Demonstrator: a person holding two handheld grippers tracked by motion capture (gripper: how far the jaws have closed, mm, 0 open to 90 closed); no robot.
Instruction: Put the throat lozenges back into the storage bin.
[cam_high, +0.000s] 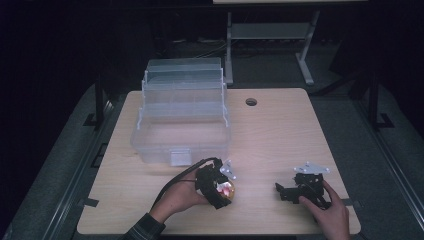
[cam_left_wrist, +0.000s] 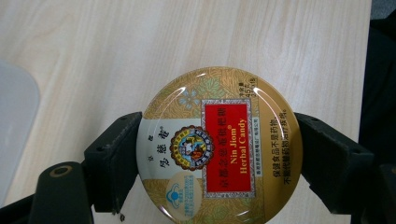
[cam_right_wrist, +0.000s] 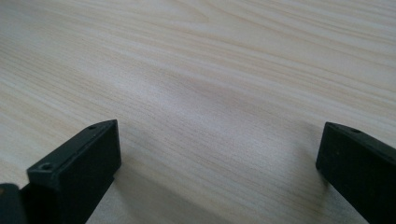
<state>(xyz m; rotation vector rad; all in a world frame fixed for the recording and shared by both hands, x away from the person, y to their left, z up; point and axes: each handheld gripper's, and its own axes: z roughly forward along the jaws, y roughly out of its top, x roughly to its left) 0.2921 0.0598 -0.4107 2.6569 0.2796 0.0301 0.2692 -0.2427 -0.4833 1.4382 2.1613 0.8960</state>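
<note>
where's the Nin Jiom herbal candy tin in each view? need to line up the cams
High view: the candy tin sits low centre, in the left gripper, near the table's front edge.
Left gripper view: tin centre, a jaw touching each side.
Right gripper view: bare wood between the right gripper's wide-apart jaws.
Shared landmark: the light wooden table.

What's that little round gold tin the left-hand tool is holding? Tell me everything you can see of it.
The tin is round and flat, with a glossy gold lid patterned with leaves and flowers. A red panel reads "Nin Jiom Herbal Candy" beside Chinese characters, next to a round pictorial emblem on a pale band. It looks like metal, and its lid is shut. It sits face-up between the left gripper, whose black fingers press its rim on opposite sides, over the wooden table near its front edge.
</note>
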